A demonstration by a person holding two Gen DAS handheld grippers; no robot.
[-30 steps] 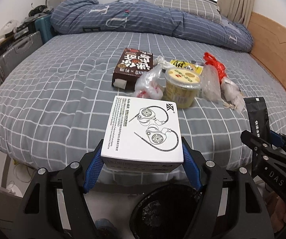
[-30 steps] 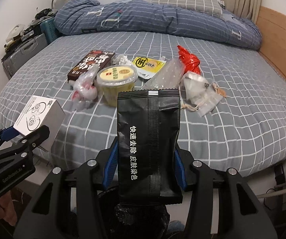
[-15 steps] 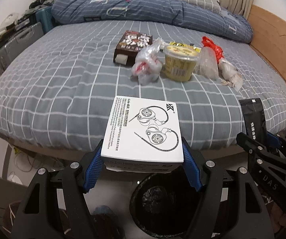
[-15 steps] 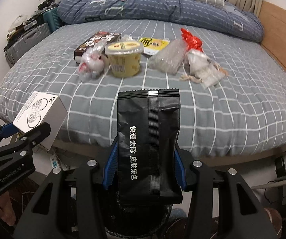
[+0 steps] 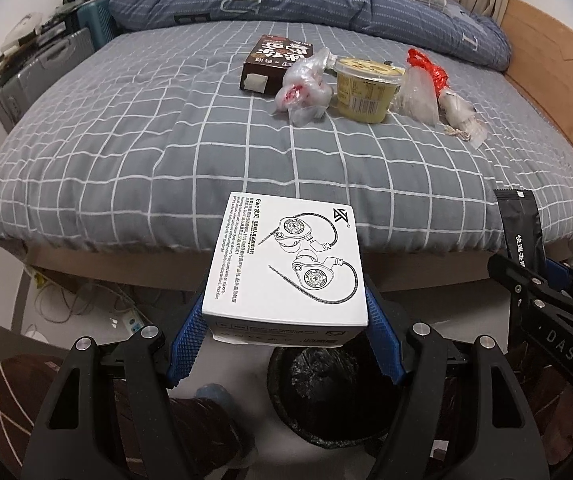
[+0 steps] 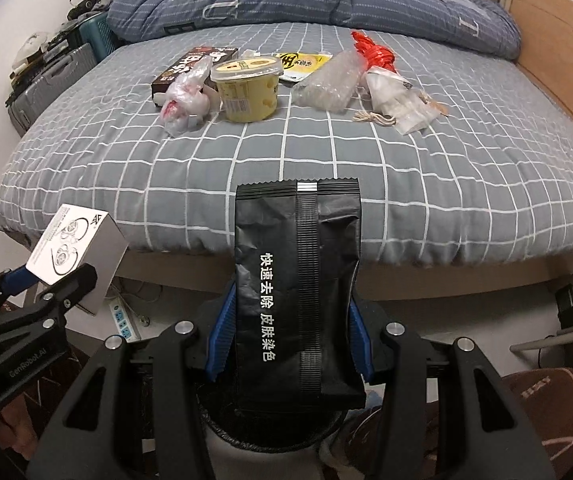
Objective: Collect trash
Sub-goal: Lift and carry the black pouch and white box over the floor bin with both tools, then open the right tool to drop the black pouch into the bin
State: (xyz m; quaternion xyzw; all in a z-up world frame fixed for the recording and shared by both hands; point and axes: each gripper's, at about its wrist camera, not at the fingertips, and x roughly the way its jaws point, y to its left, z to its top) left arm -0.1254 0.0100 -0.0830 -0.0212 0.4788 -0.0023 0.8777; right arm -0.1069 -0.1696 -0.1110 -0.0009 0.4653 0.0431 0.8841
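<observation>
Bedroom with a grey checked bed [image 5: 126, 152] where several wrappers [image 6: 326, 80] and a cup [image 6: 246, 88] remain, while the left gripper [image 5: 286, 344] clamps a white box [image 5: 286, 260] and the right gripper [image 6: 290, 344] clamps a black packet [image 6: 298, 280] above a bin [image 5: 326, 396], neither dropped yet.

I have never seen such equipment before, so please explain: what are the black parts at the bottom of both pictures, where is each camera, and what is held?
No robot arm is here. A person holds two hand tools, each with a two-finger gripper and a wide-angle camera looking forward along the fingers.

One picture comes from the left gripper, which is shut on a white cardboard earphone box. The other comes from the right gripper, which is shut on a black foil sachet.

Below both stands a black-lined trash bin. Beyond is a bed with a grey checked sheet, where more trash lies: a brown carton, a yellow plastic cup, clear plastic bags and a red bag.
</observation>
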